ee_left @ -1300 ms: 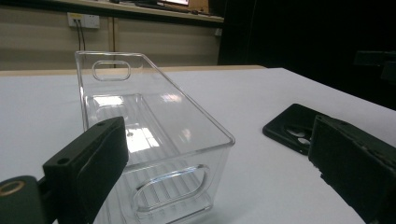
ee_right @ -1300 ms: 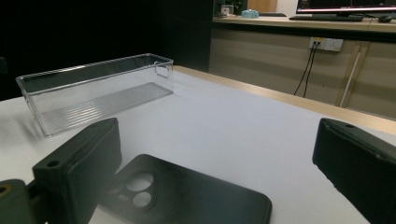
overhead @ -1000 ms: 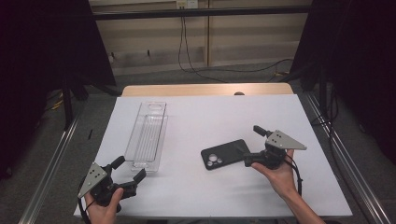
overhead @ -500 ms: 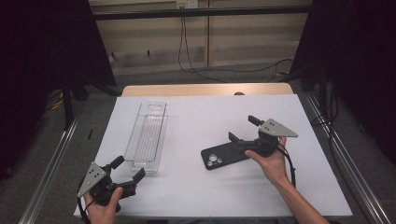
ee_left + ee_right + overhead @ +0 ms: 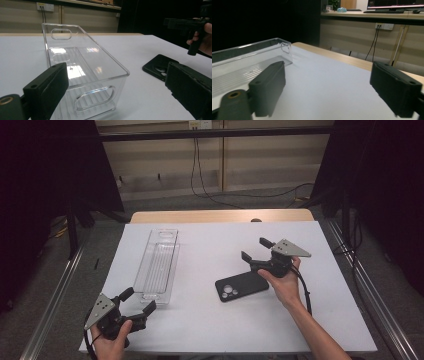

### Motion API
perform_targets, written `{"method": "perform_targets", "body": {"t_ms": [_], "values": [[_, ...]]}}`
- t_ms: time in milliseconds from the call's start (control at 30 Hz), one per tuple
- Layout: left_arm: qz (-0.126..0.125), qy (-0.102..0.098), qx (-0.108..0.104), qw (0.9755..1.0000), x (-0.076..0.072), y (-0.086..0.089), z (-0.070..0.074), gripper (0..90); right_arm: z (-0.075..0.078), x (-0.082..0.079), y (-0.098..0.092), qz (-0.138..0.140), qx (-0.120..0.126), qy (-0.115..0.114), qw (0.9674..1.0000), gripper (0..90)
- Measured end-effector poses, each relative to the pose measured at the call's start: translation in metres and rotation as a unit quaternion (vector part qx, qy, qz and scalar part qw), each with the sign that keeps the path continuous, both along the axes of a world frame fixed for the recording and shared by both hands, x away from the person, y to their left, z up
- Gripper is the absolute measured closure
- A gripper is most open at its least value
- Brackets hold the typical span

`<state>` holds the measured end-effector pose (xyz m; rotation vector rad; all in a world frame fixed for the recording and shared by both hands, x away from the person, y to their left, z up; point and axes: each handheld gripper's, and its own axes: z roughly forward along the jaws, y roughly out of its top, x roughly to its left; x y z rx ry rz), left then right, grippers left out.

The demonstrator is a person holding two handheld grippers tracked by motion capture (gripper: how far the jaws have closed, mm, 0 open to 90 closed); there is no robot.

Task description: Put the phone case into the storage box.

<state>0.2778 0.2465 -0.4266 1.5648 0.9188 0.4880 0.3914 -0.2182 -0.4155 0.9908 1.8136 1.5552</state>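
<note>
A clear plastic tray (image 5: 159, 265) lies lengthwise on the left half of the white table (image 5: 215, 240). A black phone case (image 5: 242, 286) lies flat to its right, camera holes up. My right gripper (image 5: 255, 249) hovers just beyond the case's far right end and points left toward the tray. It is open; its jaws have just been closing a little with nothing between them. My left gripper (image 5: 137, 300) is open at the near left corner, facing the tray's near end (image 5: 82, 65). In the left gripper view the case (image 5: 160, 66) lies to the right.
A wooden strip (image 5: 220, 216) borders the table's far edge. Metal rails (image 5: 55, 295) run along both sides of the table, and cables hang by the back wall. In the right gripper view the tray (image 5: 244, 65) stretches along the left over bare white tabletop.
My right gripper has moved away from me and a little left, from beside the case's right end to just beyond it. The case, the tray and the left gripper have kept still.
</note>
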Motion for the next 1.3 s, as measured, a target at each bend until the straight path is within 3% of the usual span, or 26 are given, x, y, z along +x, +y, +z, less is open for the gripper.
{"method": "perform_targets", "body": {"t_ms": [67, 100, 167, 633, 700, 833, 867, 1067, 1267, 1300], "values": [[0.0, 0.0, 0.0, 1.0, 0.0, 0.0, 0.0, 4.7, 0.001, 0.002, 0.001, 0.002, -0.003, 0.002, 1.0, 16.3], [0.0, -0.001, 0.001, 1.0, 0.0, 0.0, 0.0, 4.7, 0.004, 0.006, 0.004, 0.004, -0.006, 0.005, 1.0, 22.7], [0.001, 0.0, 0.0, 1.0, 0.0, 0.001, 0.0, 4.7, 0.005, 0.008, 0.004, 0.009, -0.009, 0.003, 0.9999, 25.1], [0.0, -0.001, 0.002, 1.0, 0.0, 0.002, 0.001, 4.7, 0.005, 0.018, 0.003, 0.037, -0.016, 0.054, 0.9977, 66.0], [-0.002, -0.002, 0.0, 1.0, 0.0, 0.001, 0.001, 4.7, 0.006, 0.019, 0.0, 0.042, -0.017, 0.068, 0.9967, 74.4], [0.0, -0.002, -0.003, 1.0, 0.0, 0.001, 0.001, 4.7, 0.008, 0.021, -0.001, 0.048, -0.022, 0.081, 0.9954, 80.7], [0.002, -0.002, -0.003, 1.0, 0.0, 0.002, 0.001, 4.7, 0.01, 0.021, -0.001, 0.048, -0.03, 0.087, 0.9946, 87.2], [0.002, 0.0, -0.005, 1.0, 0.0, 0.002, 0.001, 4.7, 0.013, 0.024, -0.001, 0.057, -0.038, 0.12, 0.9903, 90.0], [0.002, -0.001, -0.004, 1.0, 0.0, 0.002, 0.001, 4.7, 0.013, 0.029, -0.005, 0.063, -0.048, 0.171, 0.9821, 90.0], [0.002, 0.0, -0.004, 1.0, 0.0, 0.002, 0.001, 4.7, 0.013, 0.029, -0.005, 0.063, -0.048, 0.171, 0.9821, 90.0]]}}
